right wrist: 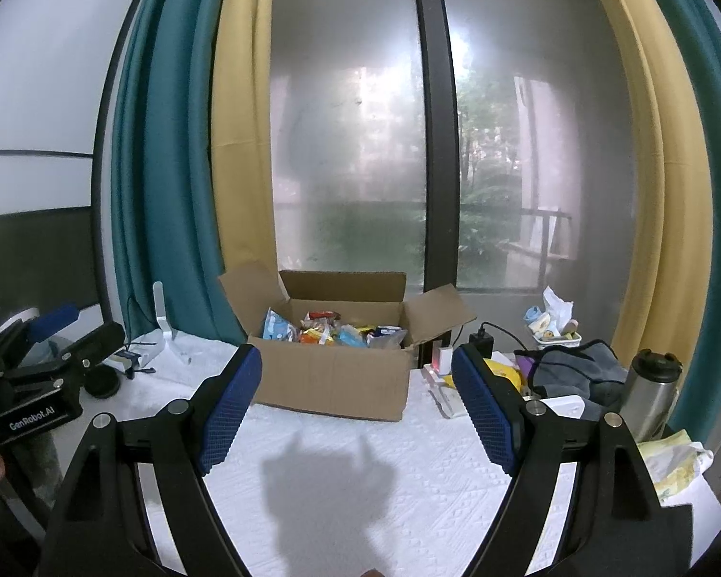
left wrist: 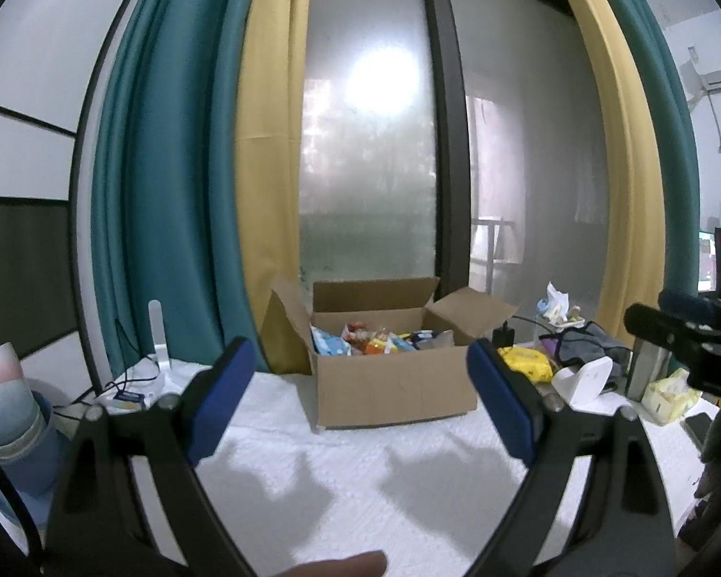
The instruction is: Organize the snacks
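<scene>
Both grippers, left gripper [left wrist: 360, 384] and right gripper [right wrist: 358, 392], hover with fingers wide apart and holding nothing, aimed at the snack-filled cardboard box [right wrist: 331, 375] at 12 o'clock on the bench [right wrist: 360, 457], probably poised for reaching in.

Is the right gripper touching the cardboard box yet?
Apart. In the right wrist view the right gripper is open and empty, with bare white cloth showing between its fingertips and the cardboard box beyond.

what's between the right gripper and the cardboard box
Only bare white cloth with the gripper's shadow lies between the right gripper and the cardboard box, seen in the right wrist view.
</scene>
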Available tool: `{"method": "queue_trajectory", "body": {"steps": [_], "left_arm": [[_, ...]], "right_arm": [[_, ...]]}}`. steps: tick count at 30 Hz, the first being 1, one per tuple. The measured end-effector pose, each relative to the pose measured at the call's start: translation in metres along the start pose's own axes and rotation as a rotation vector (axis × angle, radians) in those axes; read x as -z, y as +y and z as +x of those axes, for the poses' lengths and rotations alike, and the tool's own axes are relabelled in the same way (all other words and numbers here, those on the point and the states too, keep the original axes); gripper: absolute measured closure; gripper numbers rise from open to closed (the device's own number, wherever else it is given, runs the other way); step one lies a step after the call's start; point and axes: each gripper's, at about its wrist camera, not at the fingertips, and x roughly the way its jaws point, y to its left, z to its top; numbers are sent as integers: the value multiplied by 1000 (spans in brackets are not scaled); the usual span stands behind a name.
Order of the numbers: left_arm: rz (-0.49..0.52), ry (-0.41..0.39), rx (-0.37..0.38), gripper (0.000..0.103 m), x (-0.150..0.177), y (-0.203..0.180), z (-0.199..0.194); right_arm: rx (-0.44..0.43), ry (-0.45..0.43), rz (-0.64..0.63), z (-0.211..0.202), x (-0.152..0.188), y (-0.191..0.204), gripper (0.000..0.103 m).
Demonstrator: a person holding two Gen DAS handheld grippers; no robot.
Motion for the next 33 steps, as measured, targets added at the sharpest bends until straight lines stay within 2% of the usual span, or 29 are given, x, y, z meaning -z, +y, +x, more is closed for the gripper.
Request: {"method": "queue_trajectory", "body": {"steps": [33], "left_arm": [[-45,-23,5,12,2,5,-5]], "right_arm": [[-18,14,-30,0,4,10,19]]}}
